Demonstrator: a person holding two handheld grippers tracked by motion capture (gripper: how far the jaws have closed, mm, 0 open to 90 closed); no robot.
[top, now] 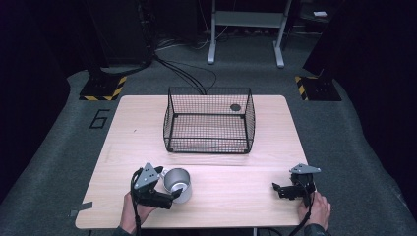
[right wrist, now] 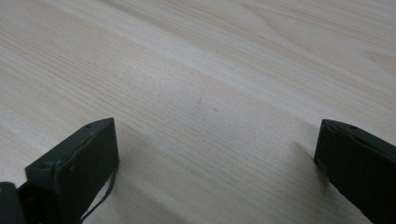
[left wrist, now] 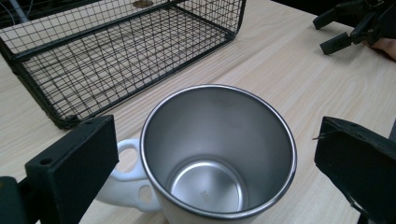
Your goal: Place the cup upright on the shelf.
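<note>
high view: left claw (top: 178,192) sits at the near-left part of the tabletop (top: 231,196), held by the person's left hand (top: 135,210), grey three-cornered plate on top. jaws spread wide, straddling a steel mug (top: 177,184) that stands upright, open end up. mug is near the front edge, left of centre, well apart from the wire basket (top: 209,119).

left gripper view: mug (left wrist: 219,154) sits between the two black jaws, gap on both sides, no contact visible. inside is bare metal, empty. white handle (left wrist: 128,179) points toward the left jaw, just beside it; can't tell if it touches. black wire basket (left wrist: 116,56) beyond the mug, on the tabletop (left wrist: 280,60), nothing visible inside. right claw (left wrist: 334,32) shows at the top right, farther off, jaws apart, a bit of the hand behind it.

high view, centre: basket stands at the far middle of the tabletop, open top, a small dark round hole (top: 235,107) in the wood showing through its mesh at the back right corner.

high view, right: right claw (top: 277,189) at the near-right edge, held by the right hand (top: 317,209), jaws pointing left toward the mug, well apart from it.

right gripper view: right claw (right wrist: 215,154) jaws wide apart, nothing between them, bare wood grain of the tabletop (right wrist: 210,70) under them. claw is low over the wood; can't tell if it touches.
</note>
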